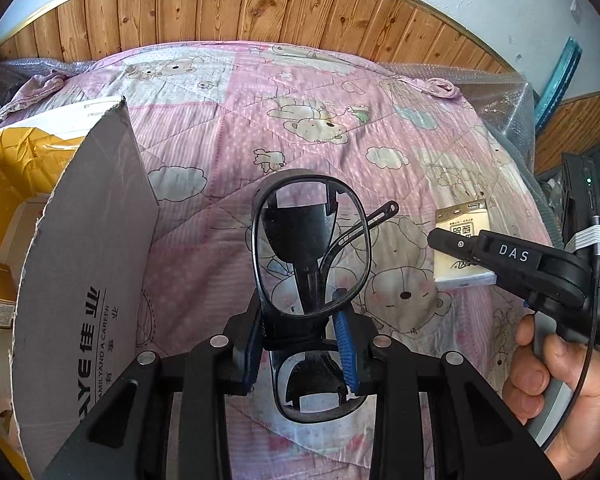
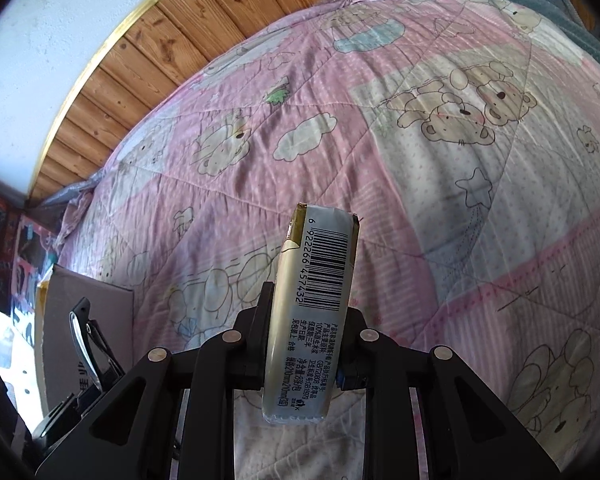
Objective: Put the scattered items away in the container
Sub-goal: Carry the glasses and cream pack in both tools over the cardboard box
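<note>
Glasses [image 1: 310,248] in left jaws | tissue pack [image 2: 314,312] in right jaws | box [image 1: 84,264] left

Both grippers' jaws clamped, loaded.

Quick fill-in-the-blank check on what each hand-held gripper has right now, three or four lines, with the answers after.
1. The left hand-held gripper is shut on a pair of ____.
2. The right hand-held gripper is shut on a tissue pack whose printed ____ faces the camera.
3. The cardboard box stands on the ____ side of the left wrist view.
4. The quilt is printed with cartoon ____.

Answers: glasses; barcode; left; bears
</note>
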